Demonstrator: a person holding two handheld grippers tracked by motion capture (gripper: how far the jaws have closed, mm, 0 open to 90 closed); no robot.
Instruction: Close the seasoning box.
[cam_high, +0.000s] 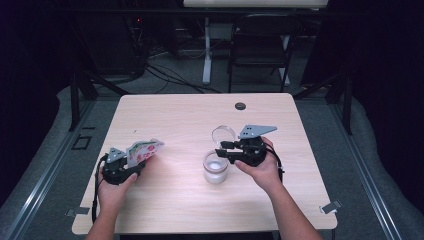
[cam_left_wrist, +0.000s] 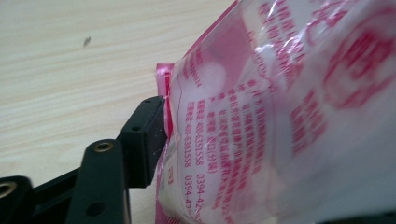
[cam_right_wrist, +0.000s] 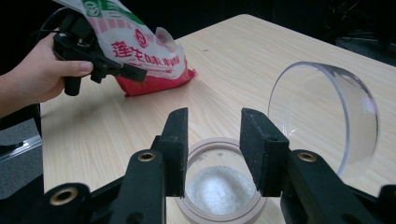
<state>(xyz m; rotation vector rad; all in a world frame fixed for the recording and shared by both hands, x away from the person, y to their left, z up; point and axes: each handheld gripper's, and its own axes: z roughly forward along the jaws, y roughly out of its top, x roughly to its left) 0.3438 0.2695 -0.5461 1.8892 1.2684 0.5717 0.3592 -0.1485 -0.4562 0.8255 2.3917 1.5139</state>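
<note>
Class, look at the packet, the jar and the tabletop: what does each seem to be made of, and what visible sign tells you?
Packet: thin glossy plastic film, judging by crinkles, shine and red print.
Jar: probably frosted glass or plastic; its wall is cloudy, with white grains inside.
Tabletop: pale wood or wood-look laminate, matte, with straight grain lines.

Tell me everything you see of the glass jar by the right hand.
The jar is clear glass, upright and open, with a pale ring round its mouth and white grains inside, well below the rim. It stands on the wooden table, just left of the right hand-held gripper, whose open jaws hover above it. Its clear hinged lid stands tipped back.
</note>
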